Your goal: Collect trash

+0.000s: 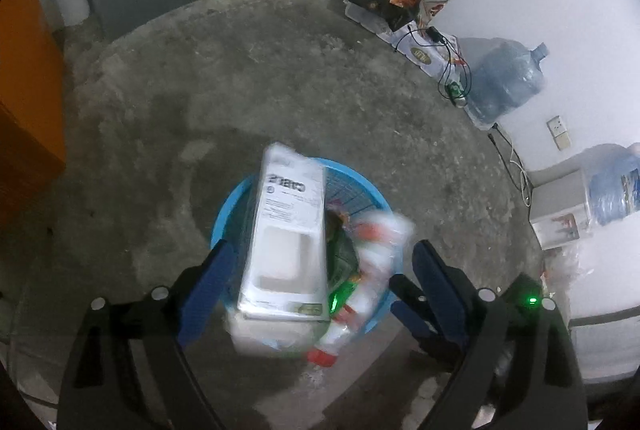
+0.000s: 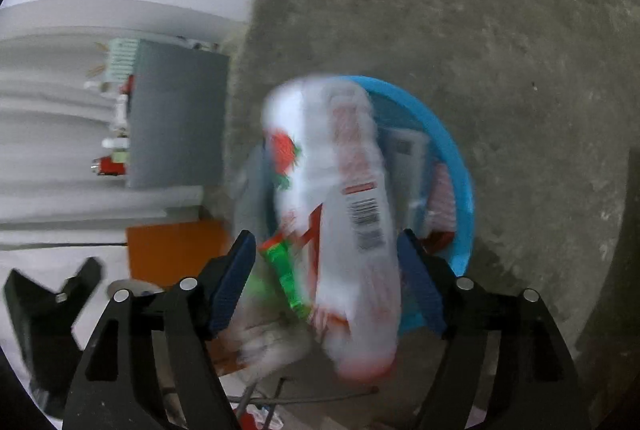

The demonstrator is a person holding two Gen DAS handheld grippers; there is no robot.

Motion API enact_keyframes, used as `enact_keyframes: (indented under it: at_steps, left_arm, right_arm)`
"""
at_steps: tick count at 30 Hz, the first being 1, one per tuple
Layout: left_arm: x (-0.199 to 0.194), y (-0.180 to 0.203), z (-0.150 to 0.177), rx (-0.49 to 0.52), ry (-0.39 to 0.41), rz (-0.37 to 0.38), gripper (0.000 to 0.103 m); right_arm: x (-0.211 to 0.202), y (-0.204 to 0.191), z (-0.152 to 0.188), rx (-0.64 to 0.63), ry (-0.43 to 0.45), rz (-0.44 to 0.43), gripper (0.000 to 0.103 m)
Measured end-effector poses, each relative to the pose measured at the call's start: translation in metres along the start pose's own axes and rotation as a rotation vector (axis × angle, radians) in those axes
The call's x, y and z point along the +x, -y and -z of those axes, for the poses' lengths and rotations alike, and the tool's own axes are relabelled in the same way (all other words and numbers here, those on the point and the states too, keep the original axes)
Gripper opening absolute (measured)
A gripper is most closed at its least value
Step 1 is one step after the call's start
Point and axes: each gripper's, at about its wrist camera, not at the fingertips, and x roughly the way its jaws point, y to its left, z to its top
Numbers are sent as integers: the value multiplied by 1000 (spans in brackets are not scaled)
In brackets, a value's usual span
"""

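Left gripper [image 1: 320,270]: jaws released, white carton [image 1: 286,230] loose between them above blue basket [image 1: 360,176]. Right gripper [image 2: 326,270]: jaws released, white-red wrapper [image 2: 352,198] between them.

One round blue plastic basket [image 1: 362,177] sits at lower centre. Two large clear blue water jugs [image 1: 505,80] stand at the right edge. One white printed carton [image 1: 286,230] and one red-and-white plastic packet [image 2: 352,214] appear.

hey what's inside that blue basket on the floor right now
Inside the blue basket: green and dark wrappers near the middle. A white box and a red-and-white packet, both blurred, are over its opening between the open grippers and cover the rest, so the bottom can't be seen.
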Motion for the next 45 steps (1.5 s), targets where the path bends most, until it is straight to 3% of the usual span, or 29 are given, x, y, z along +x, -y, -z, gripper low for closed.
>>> enact_keyframes:
  at_steps: [6, 9, 12, 15, 18, 19, 22, 24, 29, 32, 34, 39, 45]
  left_arm:
    - [-27, -9, 9, -33, 5, 45, 89]
    - [-68, -6, 16, 8, 55, 73, 89]
    - [-132, -3, 34, 84, 147, 95, 89]
    - [-208, -9, 67, 161, 281, 83, 89]
    - [-282, -20, 115, 205, 407, 36, 94]
    - [-309, -27, 138, 204, 449, 15, 98]
    - [-363, -49, 195, 141, 538, -37, 98]
    - [-392, -63, 241, 75, 618, -136, 98]
    - [-418, -98, 326, -49, 673, -305, 98]
    - [-411, -112, 370, -117, 649, -515, 98]
    - [-404, -119, 393, -176, 618, -585, 98]
    - [-388, -126, 429, -239, 503, -605, 98]
    - [-390, -129, 440, -288, 516, -612, 98]
  right_arm:
    - [-43, 11, 13, -30, 67, -17, 71]
    - [-81, 6, 27, -85, 124, -34, 70]
    - [-131, -19, 53, -249, 217, -50, 70]
    - [-178, -58, 102, -497, 310, -49, 72]
    - [-213, -91, 156, -721, 388, -69, 89]
    - [-225, -103, 177, -787, 416, -85, 96]
    - [-245, -131, 238, -945, 473, -128, 96]
    - [-250, -146, 274, -1030, 498, -151, 96]
    - [-258, -167, 344, -1172, 402, -219, 96]
    - [-250, -168, 385, -1258, 334, -122, 96]
    - [-240, -164, 403, -1309, 310, -36, 96]
    - [-224, -146, 432, -1298, 196, 108, 95]
    - [-226, -142, 434, -1297, 242, 201, 95]
